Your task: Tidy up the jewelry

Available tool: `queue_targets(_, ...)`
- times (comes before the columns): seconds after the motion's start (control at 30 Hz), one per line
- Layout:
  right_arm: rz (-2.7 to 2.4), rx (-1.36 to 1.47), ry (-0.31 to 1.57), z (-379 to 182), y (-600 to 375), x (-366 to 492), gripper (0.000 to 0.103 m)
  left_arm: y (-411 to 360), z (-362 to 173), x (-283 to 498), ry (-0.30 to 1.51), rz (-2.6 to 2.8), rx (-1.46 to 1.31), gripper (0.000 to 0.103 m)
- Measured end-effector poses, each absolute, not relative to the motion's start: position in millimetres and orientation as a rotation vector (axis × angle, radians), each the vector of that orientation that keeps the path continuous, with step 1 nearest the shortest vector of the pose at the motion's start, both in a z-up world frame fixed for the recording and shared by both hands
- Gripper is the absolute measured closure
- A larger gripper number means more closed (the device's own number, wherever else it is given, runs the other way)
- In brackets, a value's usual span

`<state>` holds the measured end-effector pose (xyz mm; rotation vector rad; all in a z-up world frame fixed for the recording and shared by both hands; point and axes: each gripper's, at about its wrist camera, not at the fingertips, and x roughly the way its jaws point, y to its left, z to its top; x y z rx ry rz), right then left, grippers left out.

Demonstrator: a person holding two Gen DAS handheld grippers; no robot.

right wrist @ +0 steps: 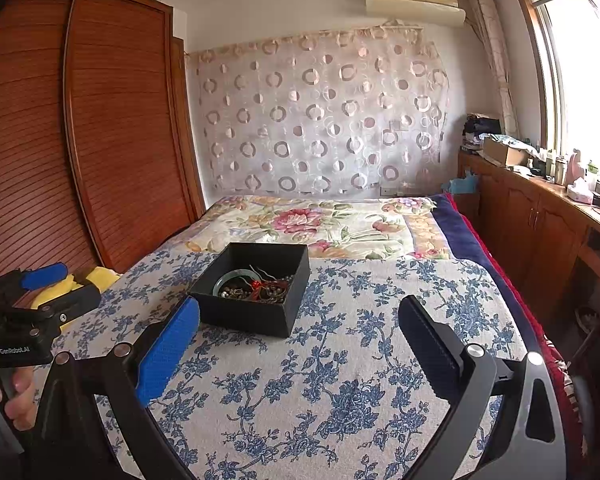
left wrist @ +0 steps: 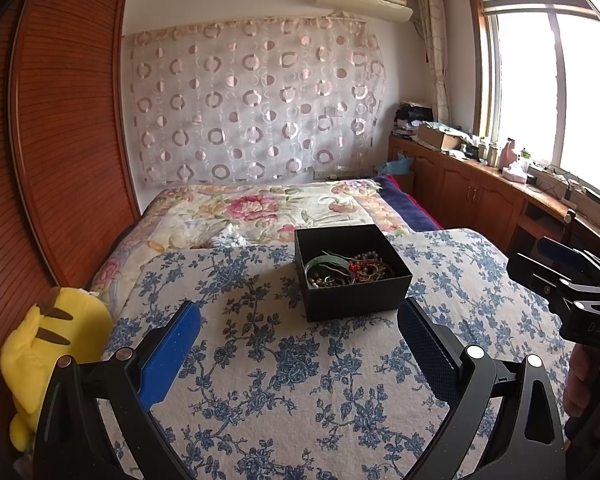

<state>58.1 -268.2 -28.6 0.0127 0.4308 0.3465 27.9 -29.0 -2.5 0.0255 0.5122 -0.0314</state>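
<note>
A black open box sits on the blue-flowered cloth on the bed. It holds a tangle of jewelry: a green bangle, dark bead strings, a red piece and a hairpin. It also shows in the right wrist view, with the jewelry inside. My left gripper is open and empty, just short of the box. My right gripper is open and empty, to the right of the box and nearer than it. Each gripper shows at the edge of the other's view.
A yellow plush toy lies at the bed's left edge beside the wooden wardrobe. A floral quilt covers the far half of the bed. A cluttered wooden cabinet runs under the window on the right.
</note>
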Motion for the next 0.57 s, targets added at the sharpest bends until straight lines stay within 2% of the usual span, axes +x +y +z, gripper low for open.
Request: queue_targets(0.57, 0.348, 0.015, 0.431, -29.1, -267.4, 57.9, 0.003, -31.7, -0.4, 27.0, 0.509, -0.036, 0.025, 0.008)
